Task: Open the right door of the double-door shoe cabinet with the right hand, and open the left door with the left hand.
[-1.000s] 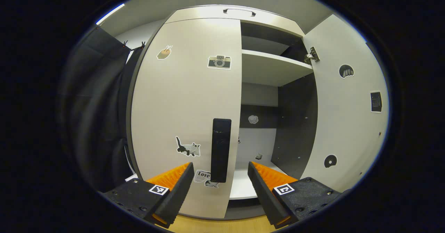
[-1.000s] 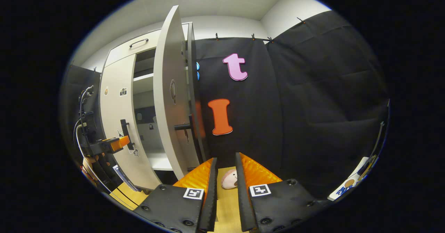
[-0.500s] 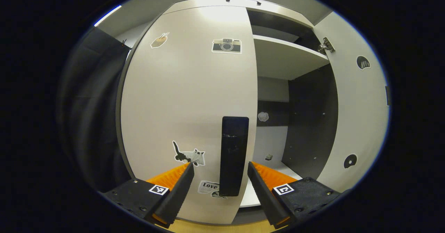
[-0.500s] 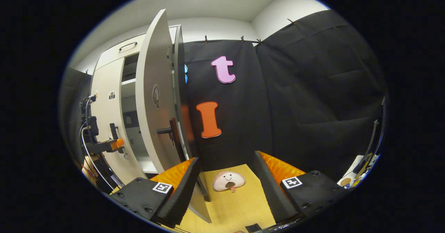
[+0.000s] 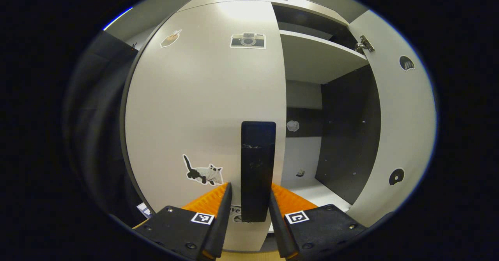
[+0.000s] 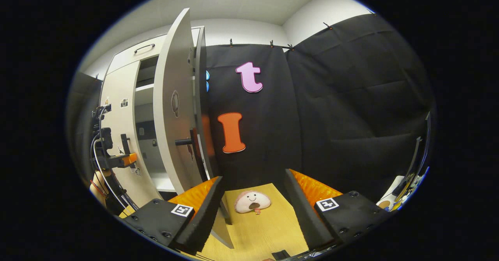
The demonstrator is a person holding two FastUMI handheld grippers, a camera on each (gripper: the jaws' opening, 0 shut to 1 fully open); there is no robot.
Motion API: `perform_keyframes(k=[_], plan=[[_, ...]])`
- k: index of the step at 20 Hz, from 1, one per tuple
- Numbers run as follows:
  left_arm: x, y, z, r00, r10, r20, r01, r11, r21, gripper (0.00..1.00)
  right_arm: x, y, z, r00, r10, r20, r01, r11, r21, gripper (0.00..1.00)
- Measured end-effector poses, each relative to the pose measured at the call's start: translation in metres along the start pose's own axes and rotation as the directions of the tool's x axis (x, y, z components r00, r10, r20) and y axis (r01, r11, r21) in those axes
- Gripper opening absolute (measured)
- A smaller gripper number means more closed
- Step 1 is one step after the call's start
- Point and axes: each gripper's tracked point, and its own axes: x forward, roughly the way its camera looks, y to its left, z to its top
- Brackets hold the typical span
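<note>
The shoe cabinet's left door (image 5: 202,97) is closed, pale with stickers, and carries a black upright handle (image 5: 257,163). My left gripper (image 5: 249,186) has its fingers closed in on both sides of that handle's lower part. In the right gripper view, the left gripper (image 6: 119,160) and the hand holding it are at the left door's handle (image 6: 124,144). The right door (image 6: 171,113) stands swung open, seen nearly edge-on, with its handle (image 6: 183,141) sticking out. My right gripper (image 6: 253,180) is open and holds nothing, a short way off from that door.
Through the open right side I see a pale shelf (image 5: 319,56) and the dark inner wall (image 5: 347,128). The open right door's inner face (image 5: 401,128) stands at the right. A small plush toy (image 6: 252,201) lies on the wooden floor (image 6: 265,230) between my right fingers.
My left gripper moved in to the left door's handle and its fingers closed around it. My right gripper went from shut to open and drew away from the open right door.
</note>
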Motion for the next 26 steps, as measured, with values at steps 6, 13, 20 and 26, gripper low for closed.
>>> perform_keyframes(k=[6,13,20,26], plan=[[-0.007,0.002,-0.003,1.000,-0.020,-0.004,0.020,1.000,-0.001,0.20,-0.005,0.005,-0.003,1.000,-0.011,-0.010,0.011,1.000,-0.004,0.99],[-0.054,0.013,-0.006,0.996,-0.091,-0.007,0.091,0.996,-0.008,0.17,-0.018,0.020,-0.003,1.000,0.026,-0.013,-0.026,0.998,-0.054,0.99],[-0.092,0.031,-0.013,0.991,-0.137,0.000,0.137,0.990,-0.019,0.17,-0.036,0.030,0.000,1.000,0.021,-0.005,-0.021,0.997,-0.069,0.99],[-0.118,0.049,-0.015,0.984,-0.179,-0.001,0.179,0.984,-0.022,0.17,-0.056,0.045,-0.006,1.000,0.001,-0.005,-0.001,0.998,-0.069,0.99]])
